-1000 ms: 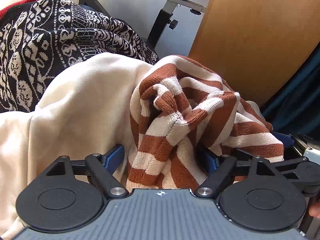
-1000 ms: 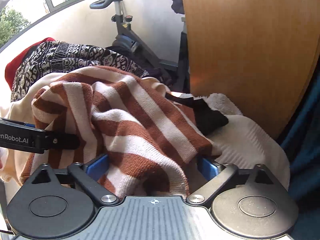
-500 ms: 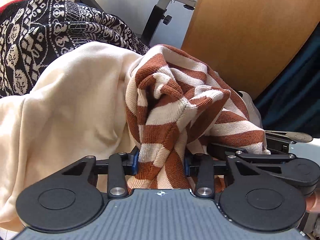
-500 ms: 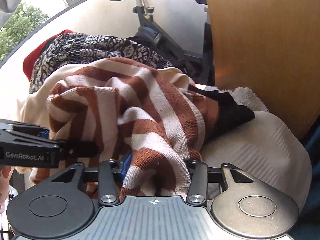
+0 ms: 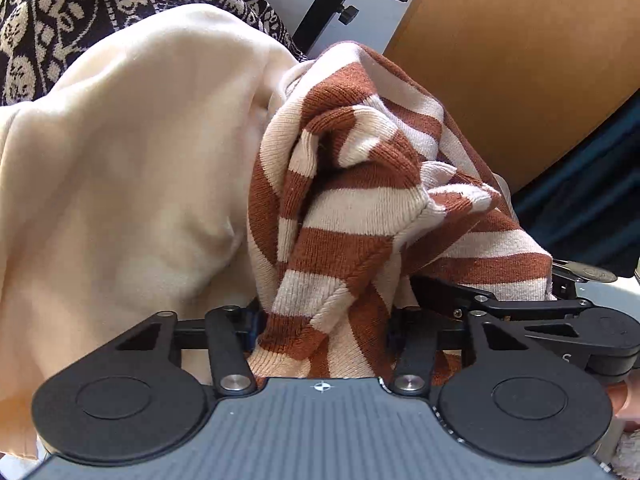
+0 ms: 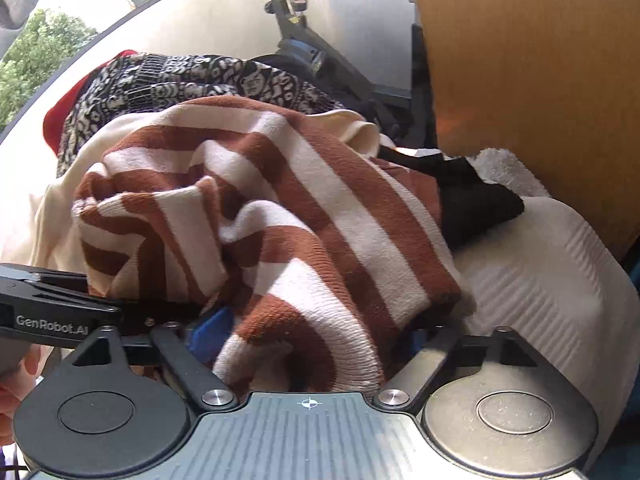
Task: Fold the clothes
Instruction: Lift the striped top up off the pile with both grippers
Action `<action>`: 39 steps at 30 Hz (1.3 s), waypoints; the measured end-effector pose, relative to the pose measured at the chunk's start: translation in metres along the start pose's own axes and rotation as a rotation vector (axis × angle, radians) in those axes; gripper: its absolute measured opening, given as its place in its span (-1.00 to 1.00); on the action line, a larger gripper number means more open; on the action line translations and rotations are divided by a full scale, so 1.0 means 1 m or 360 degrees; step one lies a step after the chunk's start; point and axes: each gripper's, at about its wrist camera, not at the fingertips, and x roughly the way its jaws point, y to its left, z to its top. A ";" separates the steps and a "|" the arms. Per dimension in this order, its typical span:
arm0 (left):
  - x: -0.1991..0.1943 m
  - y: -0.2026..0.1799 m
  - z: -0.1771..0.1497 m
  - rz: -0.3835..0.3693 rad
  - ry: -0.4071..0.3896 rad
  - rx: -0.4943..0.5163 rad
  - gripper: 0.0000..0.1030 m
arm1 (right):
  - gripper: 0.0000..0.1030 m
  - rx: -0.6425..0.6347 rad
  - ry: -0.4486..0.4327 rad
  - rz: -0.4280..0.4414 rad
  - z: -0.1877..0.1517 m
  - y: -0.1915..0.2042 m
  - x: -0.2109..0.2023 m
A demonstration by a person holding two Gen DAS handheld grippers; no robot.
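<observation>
The brown and cream striped sweater (image 5: pixel 360 216) lies bunched on top of a pile of clothes, right in front of both grippers. The left gripper (image 5: pixel 322 328) squeezes a thick fold of it between its fingers. The right gripper (image 6: pixel 308 336) has a fold of the sweater between its fingers too; its jaws closed and have just opened a little again, and I cannot tell if the pads press on the knit. Left of the left gripper lies a soft cream top (image 5: pixel 132 168). Behind that sits a black and white patterned knit (image 5: pixel 60 12). Right of the right gripper lies a white ribbed cloth (image 6: pixel 552 280) with a black cloth (image 6: pixel 476 204) above it. A wooden board (image 6: pixel 532 80) stands behind.
</observation>
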 end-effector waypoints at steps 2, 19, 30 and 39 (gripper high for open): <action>-0.010 -0.012 -0.001 0.0057 0.0015 0.0082 -0.45 | -0.42 -0.0047 -0.0004 0.0048 0.000 0.010 -0.005; -0.147 -0.065 -0.014 0.0127 -0.0467 0.0136 -0.55 | -0.68 -0.0026 -0.0468 -0.0036 0.020 0.075 -0.126; -0.227 -0.081 -0.026 -0.0096 -0.0748 0.0338 -0.56 | -0.70 -0.0073 -0.0717 -0.0176 0.006 0.123 -0.215; -0.290 -0.105 0.007 -0.0276 -0.0907 0.0457 -0.54 | -0.70 -0.0126 -0.1008 -0.0327 0.027 0.155 -0.308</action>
